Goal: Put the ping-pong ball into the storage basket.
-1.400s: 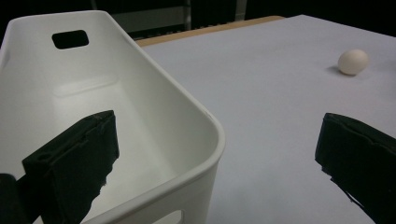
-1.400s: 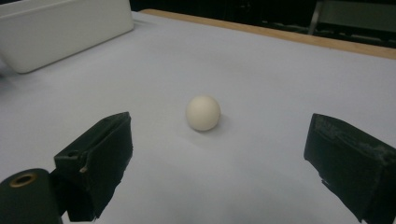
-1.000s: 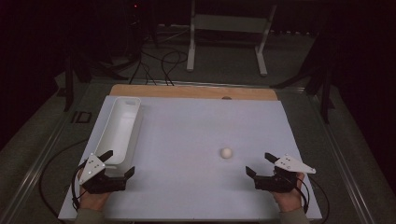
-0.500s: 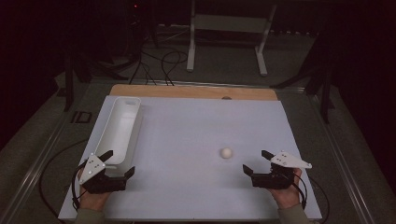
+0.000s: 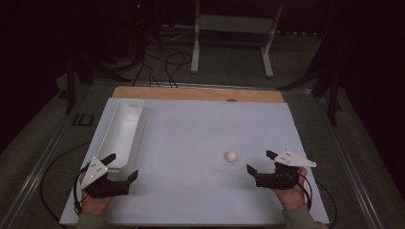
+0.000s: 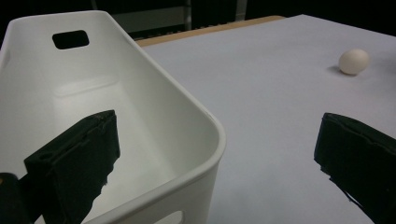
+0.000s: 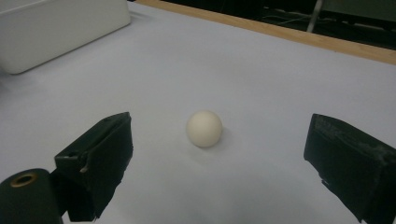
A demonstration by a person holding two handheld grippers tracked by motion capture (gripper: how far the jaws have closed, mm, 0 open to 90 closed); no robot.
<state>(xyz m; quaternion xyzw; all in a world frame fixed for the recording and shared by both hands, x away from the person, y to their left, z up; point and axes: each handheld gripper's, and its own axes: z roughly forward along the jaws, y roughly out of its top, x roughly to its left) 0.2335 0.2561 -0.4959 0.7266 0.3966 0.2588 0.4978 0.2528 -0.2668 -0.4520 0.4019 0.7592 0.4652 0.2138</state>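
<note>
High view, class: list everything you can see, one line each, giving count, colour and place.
egg: one, cream, on the sheet ahead of the right gripper, untouched
bin: one, white, long, empty, along the sheet's left side
sheet: one, white, covering the table
table: one, wooden edge showing at the far side
stand: one, white, on the floor behind the table
cables: several, black, on the floor
left gripper: one, black, open, at the bin's near end
right gripper: one, black, open, facing the egg
</note>
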